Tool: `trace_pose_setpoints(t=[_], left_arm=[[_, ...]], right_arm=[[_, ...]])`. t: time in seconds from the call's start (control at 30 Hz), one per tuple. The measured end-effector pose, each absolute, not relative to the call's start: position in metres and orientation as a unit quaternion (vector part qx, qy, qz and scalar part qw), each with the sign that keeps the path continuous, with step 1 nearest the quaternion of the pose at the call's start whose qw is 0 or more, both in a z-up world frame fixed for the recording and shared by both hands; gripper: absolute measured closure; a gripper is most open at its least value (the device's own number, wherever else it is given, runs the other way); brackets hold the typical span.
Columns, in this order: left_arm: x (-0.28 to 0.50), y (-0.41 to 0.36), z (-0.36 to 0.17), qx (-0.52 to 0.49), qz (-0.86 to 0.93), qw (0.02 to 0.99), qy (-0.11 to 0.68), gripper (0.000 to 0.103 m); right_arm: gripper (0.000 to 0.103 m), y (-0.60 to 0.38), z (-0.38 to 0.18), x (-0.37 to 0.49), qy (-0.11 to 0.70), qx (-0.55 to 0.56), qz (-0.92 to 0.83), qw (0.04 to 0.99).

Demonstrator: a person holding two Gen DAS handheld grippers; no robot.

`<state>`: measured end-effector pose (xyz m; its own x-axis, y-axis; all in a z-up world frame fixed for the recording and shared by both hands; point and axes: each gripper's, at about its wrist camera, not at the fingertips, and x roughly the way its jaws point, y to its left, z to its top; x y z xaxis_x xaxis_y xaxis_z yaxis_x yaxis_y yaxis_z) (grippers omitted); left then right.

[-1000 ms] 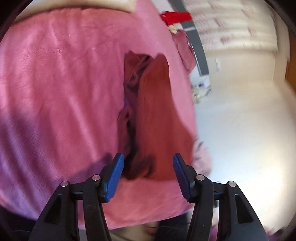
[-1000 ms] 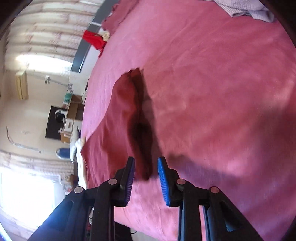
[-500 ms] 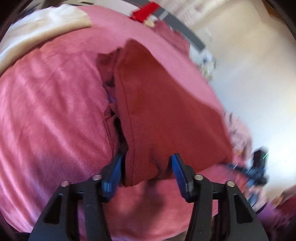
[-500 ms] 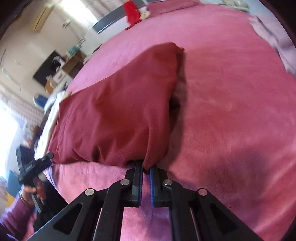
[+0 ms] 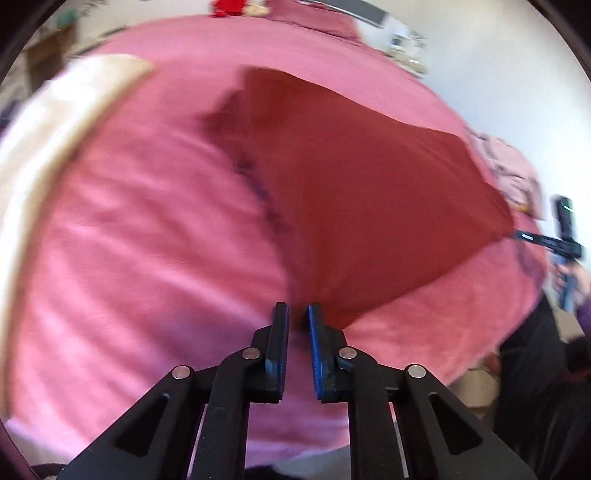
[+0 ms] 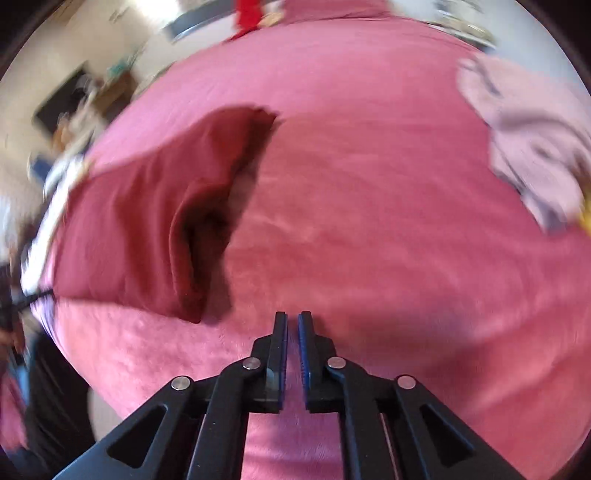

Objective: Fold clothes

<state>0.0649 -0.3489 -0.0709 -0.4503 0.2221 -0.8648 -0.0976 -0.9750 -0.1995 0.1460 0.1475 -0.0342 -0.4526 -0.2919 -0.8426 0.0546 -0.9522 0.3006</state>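
Note:
A dark red garment (image 5: pixel 354 206) lies on a pink blanket (image 5: pixel 129 240), stretched between two corners. My left gripper (image 5: pixel 295 317) is shut on its near corner. In the left wrist view the far right corner meets the other gripper (image 5: pixel 546 242). In the right wrist view the garment (image 6: pixel 147 221) lies left of centre with a raised fold. My right gripper (image 6: pixel 292 323) is shut with nothing seen between its tips, and the garment's nearest corner lies apart to its left over the blanket (image 6: pixel 369 221).
A cream cloth (image 5: pixel 62 122) lies at the blanket's left edge. A pale pink crumpled garment (image 6: pixel 528 147) lies at the right. A red item (image 6: pixel 247 14) sits at the far end. Furniture stands by the wall on the left (image 6: pixel 74 99).
My left gripper has closed on the garment's corner. My right gripper has come off the corner it pinched, which now lies to its left. Both views have swung and are blurred.

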Motion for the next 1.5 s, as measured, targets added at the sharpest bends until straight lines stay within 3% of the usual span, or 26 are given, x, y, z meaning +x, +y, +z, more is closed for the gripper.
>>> trace_pose_setpoints(t=[0.07,0.13,0.23,0.33,0.47,0.57,0.67,0.77,0.83,0.93,1.13,1.17,1.2,1.3,1.37,1.4,1.5], left_arm=[[0.067,-0.362,-0.052,-0.492,0.866,0.026,-0.081,0.092],[0.065,-0.352,-0.033,-0.433,0.892,0.023,-0.131,0.092],[0.054,-0.287,-0.023,-0.353,0.921,0.086,-0.138,0.09],[0.038,-0.215,-0.042,-0.324,0.928,0.151,-0.108,0.079],[0.023,-0.163,-0.097,-0.42,0.899,0.122,0.013,0.078],[0.047,-0.18,-0.113,-0.417,0.9,0.128,0.018,0.078],[0.066,-0.195,-0.115,-0.413,0.901,0.135,0.01,0.078],[0.071,-0.209,-0.117,-0.403,0.903,0.142,-0.042,0.078],[0.074,-0.214,-0.119,-0.398,0.903,0.14,-0.077,0.078],[0.08,-0.211,-0.122,-0.387,0.91,0.131,-0.07,0.078],[0.083,-0.211,-0.128,-0.377,0.915,0.134,-0.055,0.078],[0.083,-0.214,-0.129,-0.377,0.914,0.138,-0.06,0.078],[0.083,-0.217,-0.13,-0.377,0.913,0.141,-0.065,0.078],[0.085,-0.219,-0.132,-0.372,0.915,0.144,-0.068,0.078],[0.089,-0.217,-0.133,-0.363,0.919,0.14,-0.055,0.078],[0.09,-0.215,-0.133,-0.359,0.922,0.138,-0.046,0.078],[0.089,-0.213,-0.129,-0.358,0.924,0.133,-0.03,0.078]], right_arm=[[0.086,0.144,-0.014,0.16,-0.148,0.463,-0.866,0.115],[0.081,0.125,0.003,0.165,-0.155,0.419,-0.884,0.135],[0.077,0.067,0.012,0.152,-0.146,0.387,-0.891,0.188],[0.077,0.005,-0.007,0.13,-0.151,0.41,-0.865,0.244],[0.081,-0.015,-0.053,0.116,-0.134,0.485,-0.841,0.2],[0.099,0.044,-0.071,0.128,-0.175,0.484,-0.846,0.14],[0.103,0.117,-0.081,0.149,-0.229,0.468,-0.849,0.087],[0.097,0.16,-0.078,0.165,-0.255,0.476,-0.841,0.023],[0.084,0.166,-0.06,0.168,-0.277,0.442,-0.852,0.04],[0.08,0.148,-0.034,0.15,-0.274,0.395,-0.871,0.098],[0.081,0.039,-0.039,0.064,-0.1,0.434,-0.873,0.196],[0.084,0.035,-0.05,0.048,-0.066,0.458,-0.868,0.177],[0.103,0.043,-0.058,0.036,-0.06,0.472,-0.866,0.155],[0.102,0.092,-0.067,0.011,-0.123,0.474,-0.867,0.095],[0.084,0.119,-0.056,0.017,-0.143,0.467,-0.872,0.013],[0.084,0.128,-0.049,0.024,-0.16,0.457,-0.875,0.003],[0.084,0.131,-0.028,0.07,-0.233,0.414,-0.877,0.068]])
